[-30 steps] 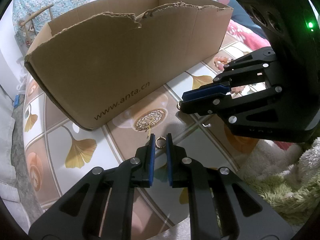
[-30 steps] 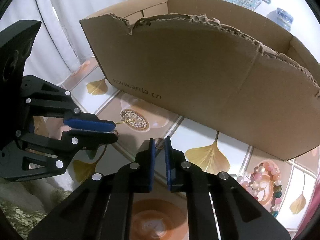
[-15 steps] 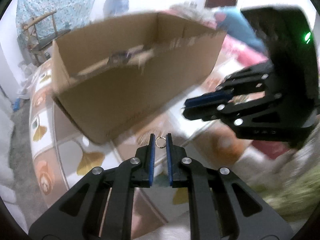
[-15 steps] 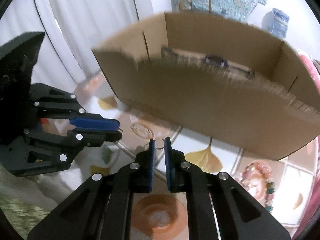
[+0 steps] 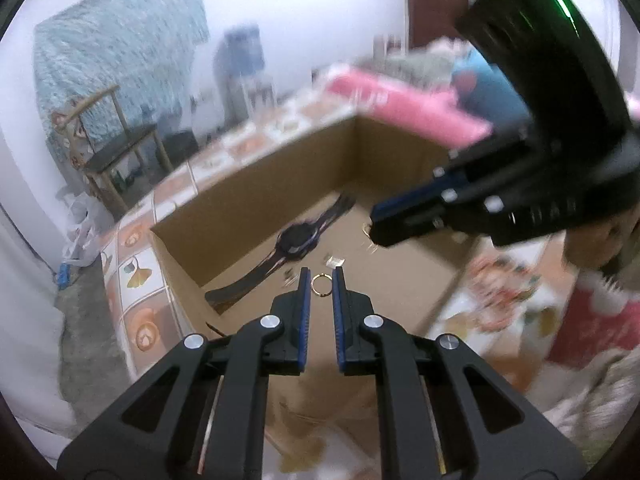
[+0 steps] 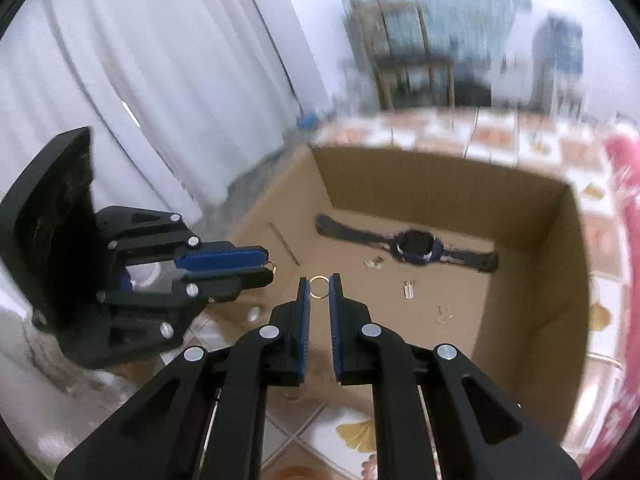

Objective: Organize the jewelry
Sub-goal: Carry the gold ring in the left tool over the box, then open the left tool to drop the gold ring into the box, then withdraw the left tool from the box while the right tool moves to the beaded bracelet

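My left gripper is shut on a small gold ring, pinched between its blue pads over the near rim of the open cardboard box. My right gripper is likewise shut on a second gold ring above the box. The two hang side by side: the right gripper shows at upper right in the left wrist view, the left gripper at left in the right wrist view. A dark wristwatch and a few small metal pieces lie on the box floor.
The box stands on a table with a leaf-patterned tile cloth. A pink cloth lies behind the box. A wooden chair stands beyond the table, and white curtains hang at left.
Both grippers have risen from table level in front of the box to above its rim, each carrying its ring. The box's inside, with the watch, now shows.
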A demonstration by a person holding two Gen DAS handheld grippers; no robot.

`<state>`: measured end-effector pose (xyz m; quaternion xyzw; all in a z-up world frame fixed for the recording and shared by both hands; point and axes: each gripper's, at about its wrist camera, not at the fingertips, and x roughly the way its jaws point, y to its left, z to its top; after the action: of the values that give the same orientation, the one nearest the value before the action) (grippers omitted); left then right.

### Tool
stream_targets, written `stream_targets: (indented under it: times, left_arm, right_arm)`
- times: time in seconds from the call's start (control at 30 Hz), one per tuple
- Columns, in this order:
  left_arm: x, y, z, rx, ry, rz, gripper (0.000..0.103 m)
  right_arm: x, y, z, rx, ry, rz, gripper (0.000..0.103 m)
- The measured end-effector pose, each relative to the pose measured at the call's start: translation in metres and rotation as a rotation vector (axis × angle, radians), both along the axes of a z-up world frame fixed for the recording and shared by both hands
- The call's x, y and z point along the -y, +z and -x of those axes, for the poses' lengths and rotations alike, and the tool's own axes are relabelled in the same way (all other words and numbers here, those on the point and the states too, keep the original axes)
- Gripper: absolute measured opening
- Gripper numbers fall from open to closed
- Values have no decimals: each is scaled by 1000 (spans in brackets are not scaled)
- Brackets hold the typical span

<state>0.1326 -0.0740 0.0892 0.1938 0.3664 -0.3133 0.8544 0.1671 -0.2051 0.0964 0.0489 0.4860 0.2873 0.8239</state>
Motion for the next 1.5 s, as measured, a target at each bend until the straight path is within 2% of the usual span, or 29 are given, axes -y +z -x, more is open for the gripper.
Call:
stream_targets:
  times: [0.07,0.17,0.27,0.43,0.5,0.57,0.6,0.7,0.8,0.87,0.93,0.97,1.07,1.13,1.23,1.37,1.43,1.5]
  left_arm:
    - [8,-17,-18,-55,-12,-91,10]
    - [15,-30,-33,-100,-30,-176,10]
    - [17,-35,-39,-129,-41,-206,10]
    - [12,-35,-42,-167,-28,-196,13]
    - [9,-35,-41,-170,-21,-190,18]
    - [6,-33,-38,-171,-15,-178,21]
    - [8,-32,-38,-169,-14,-174,22]
    - [4,-25,-34,-147,5,-149,22]
    - [-6,-12,-30,-111,33,-98,23]
    - [-18,4,-18,-72,59,-31,33]
    - [-29,18,-5,-33,74,24,37]
    - [-35,24,3,-13,79,50,43]
    - [-49,33,31,14,86,111,55]
    - [-54,33,49,5,70,143,62]
    - [-56,19,77,-32,39,165,65]
    - [-43,-24,89,-169,42,186,66]
    - [-35,-44,92,-228,49,186,66]
    - [-31,-60,92,-249,68,182,65]
  right_arm:
    - [-4,-19,-20,-108,7,4,10]
    - [-9,-45,-51,-251,19,17,10]
    - [-15,-64,-60,-317,26,35,10]
    - [-17,-72,-60,-338,12,28,11]
    - [-15,-72,-60,-336,-2,21,13]
    - [-11,-71,-62,-327,-12,10,23]
    - [-8,-69,-61,-316,-26,8,25]
    - [2,-58,-56,-274,-47,-26,25]
    - [18,-34,-42,-193,-90,-85,26]
    - [29,-19,-30,-143,-111,-120,29]
    - [43,-3,-10,-76,-132,-167,30]
    - [50,5,5,-33,-142,-187,30]
    - [64,18,45,65,-148,-216,32]
    - [70,21,70,96,-158,-208,35]
    - [68,5,100,80,-168,-189,35]
    - [65,-27,125,-8,-201,-197,35]
    - [63,-47,136,-68,-230,-150,35]
    - [60,-62,142,-100,-250,-97,35]
